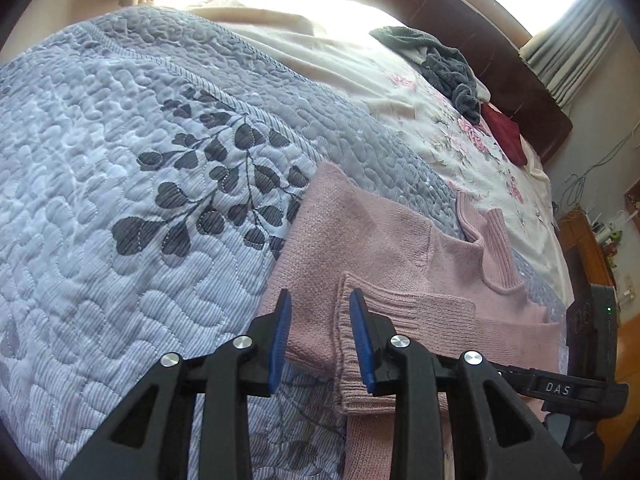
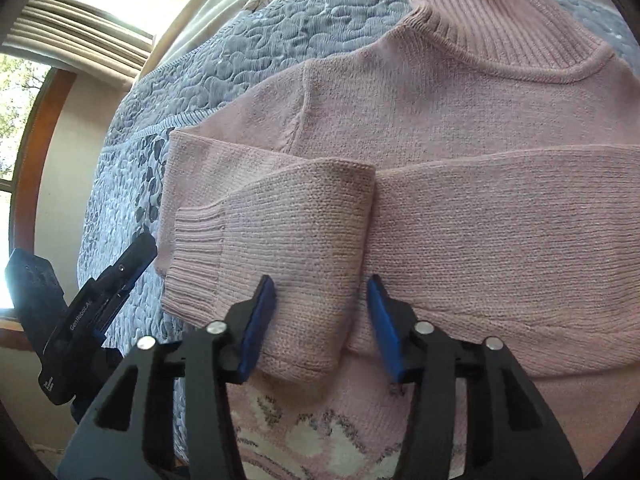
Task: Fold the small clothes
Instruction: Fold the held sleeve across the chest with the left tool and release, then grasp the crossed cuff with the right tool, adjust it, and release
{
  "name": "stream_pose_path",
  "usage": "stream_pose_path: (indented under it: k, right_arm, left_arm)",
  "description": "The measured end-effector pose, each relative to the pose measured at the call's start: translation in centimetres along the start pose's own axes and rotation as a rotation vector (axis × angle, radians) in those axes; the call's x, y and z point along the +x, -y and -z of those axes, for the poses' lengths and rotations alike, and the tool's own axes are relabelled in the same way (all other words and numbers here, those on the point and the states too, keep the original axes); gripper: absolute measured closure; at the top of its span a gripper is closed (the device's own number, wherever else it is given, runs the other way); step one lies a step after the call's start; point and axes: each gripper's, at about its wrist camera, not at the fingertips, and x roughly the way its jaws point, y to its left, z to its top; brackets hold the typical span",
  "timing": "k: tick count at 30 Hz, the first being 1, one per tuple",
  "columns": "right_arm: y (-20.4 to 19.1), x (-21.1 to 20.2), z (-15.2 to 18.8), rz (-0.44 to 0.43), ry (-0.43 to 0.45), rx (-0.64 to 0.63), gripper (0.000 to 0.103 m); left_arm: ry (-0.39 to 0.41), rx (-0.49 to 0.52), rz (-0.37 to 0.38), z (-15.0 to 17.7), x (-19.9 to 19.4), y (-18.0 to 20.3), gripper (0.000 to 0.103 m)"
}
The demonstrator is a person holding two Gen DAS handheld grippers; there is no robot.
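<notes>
Matt pink knit sweater (image 2: pixel 460 128), ribbed cuffs; puffy quilted bedspread (image 1: pixel 120 160), seemingly cotton

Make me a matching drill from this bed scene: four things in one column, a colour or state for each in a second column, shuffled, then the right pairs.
Things:
1. sweater
2. quilt
3. towel
4. left claw

Descriptions:
A. open, poised over a ribbed cuff
B. grey, crumpled near the headboard
C. pink knit, both sleeves folded across the chest
D. light blue with dark leaf print

Pairs: 1-C, 2-D, 3-B, 4-A
</notes>
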Motion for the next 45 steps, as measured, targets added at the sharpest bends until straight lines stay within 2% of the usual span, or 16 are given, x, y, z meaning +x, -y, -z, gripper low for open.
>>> stream_pose_path:
  k: [1, 2, 3, 7, 13, 17, 21, 24, 28, 29, 30, 35, 39, 41, 42, 45]
  right_arm:
    - [-0.1, 0.1, 0.1, 0.009, -0.006, -0.002, 0.077]
    - [-0.1, -0.2, 0.1, 0.011, -0.002, -0.006, 0.090]
    - [-0.1, -0.8, 0.1, -0.015, 0.005, -0.005, 0.094]
    - [0.6, -5.4, 0.1, -0.020, 0.091, -0.017, 0.095]
    - [5.1, -10.8, -0.3, 0.131, 0.187, -0.001, 0.095]
    - [9.2, -9.7, -0.6, 0.202, 0.157, 0.064, 0.095]
    - [10.8, -6.9, -0.3, 0.243, 0.117, 0.087, 0.094]
    - [10.7, -6.4, -0.2, 0.276, 0.110, 0.076, 0.086]
    - [7.2, -9.0, 0.8, 0.454, 0.204, -0.040, 0.067]
    - [5.9, -9.6, 1.1, 0.457, 0.226, -0.084, 0.057]
    - [4.5, -9.9, 1.5, 0.436, 0.229, -0.133, 0.055]
    - [-2.1, -5.9, 3.8, 0.385, 0.116, -0.377, 0.045]
    - [-4.6, -1.9, 3.9, 0.505, 0.079, -0.475, 0.042]
    - [-4.2, -0.7, 3.5, 0.512, 0.062, -0.472, 0.048]
    - [-3.6, -0.3, 3.4, 0.521, 0.048, -0.459, 0.062]
    - [-2.5, -0.9, 3.1, 0.470, 0.056, -0.424, 0.079]
  left_arm:
    - [0.003, 0.003, -0.006, 0.0, -0.1, 0.0, 0.073]
    - [0.004, 0.004, 0.001, -0.1, -0.1, 0.0, 0.073]
    - [0.006, 0.004, 0.013, -0.1, -0.2, 0.1, 0.073]
    - [0.035, 0.052, -0.009, -0.2, -0.8, 1.0, 0.073]
    - [0.029, 0.129, -0.008, 0.7, 0.1, 3.2, 0.072]
    - [-0.006, 0.235, -0.049, 2.3, 2.0, 5.3, 0.072]
    - [-0.062, 0.281, -0.077, 3.8, 4.1, 6.0, 0.072]
    - [-0.065, 0.289, -0.078, 4.1, 4.3, 6.1, 0.072]
    - [-0.052, 0.266, -0.071, 3.6, 3.4, 6.0, 0.071]
    - [-0.036, 0.271, -0.069, 3.5, 2.9, 6.2, 0.071]
    - [-0.020, 0.283, -0.064, 3.3, 2.5, 6.6, 0.071]
    - [0.002, 0.319, -0.022, 3.4, 1.8, 8.1, 0.069]
    - [-0.026, 0.347, -0.043, 4.0, 3.0, 8.4, 0.069]
    - [-0.036, 0.345, -0.041, 4.2, 3.6, 8.2, 0.068]
    - [-0.037, 0.342, -0.038, 4.3, 3.7, 8.1, 0.068]
    - [-0.040, 0.337, -0.031, 4.3, 3.8, 8.0, 0.067]
